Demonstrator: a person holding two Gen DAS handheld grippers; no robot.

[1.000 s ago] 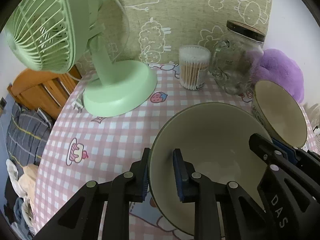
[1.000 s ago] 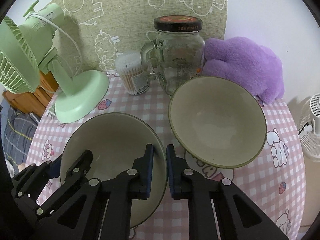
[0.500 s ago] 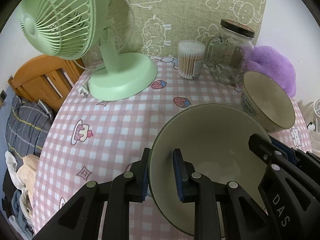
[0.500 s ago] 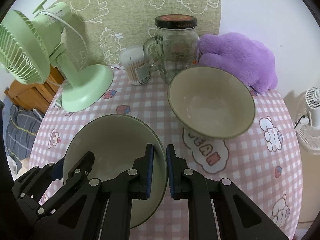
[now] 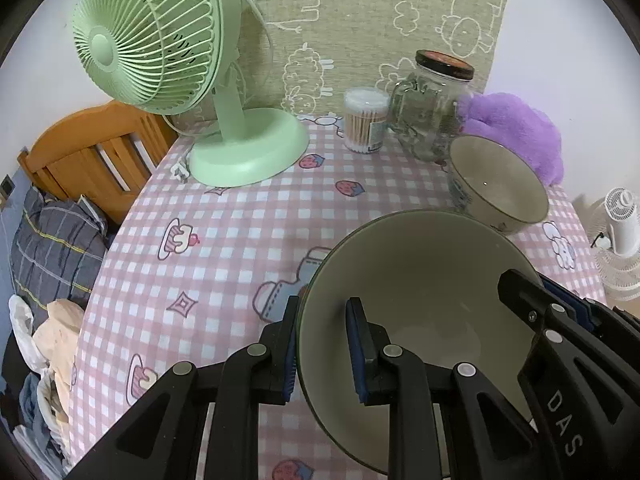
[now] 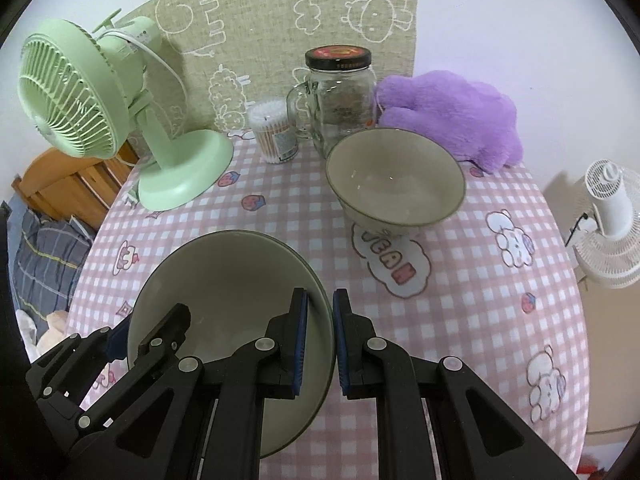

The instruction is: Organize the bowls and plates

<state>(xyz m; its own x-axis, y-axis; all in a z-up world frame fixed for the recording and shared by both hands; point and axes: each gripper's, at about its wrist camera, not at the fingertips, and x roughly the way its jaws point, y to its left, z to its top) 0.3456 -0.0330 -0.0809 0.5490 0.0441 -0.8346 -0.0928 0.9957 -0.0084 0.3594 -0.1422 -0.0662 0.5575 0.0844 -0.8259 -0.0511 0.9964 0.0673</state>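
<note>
Both grippers are clamped on the same big bowl (image 5: 420, 280): left gripper (image 5: 322, 344) pinches its left rim, one pad outside and one inside; right gripper (image 6: 320, 340) pinches the right rim the same way. In the left wrist view the right gripper shows at the bowl's far edge, and vice versa. The bowl is held above the near part of the pink checked tablecloth (image 6: 480, 280), tilted a bit, inside empty. A second bowl (image 6: 396, 180) sits upright on the cloth further back, apart from the held one, just in front of the glass jar (image 6: 340, 100) and the purple plush toy (image 6: 452, 112). A cotton swab tub (image 6: 276, 132) stands just left of the jar. A green desk fan (image 5: 160, 52) stands at back left, its base on the cloth. A white fan (image 6: 612, 216) stands off the table on the right. A wooden bed frame (image 5: 88, 156) and bedding show past the table's left edge.
</note>
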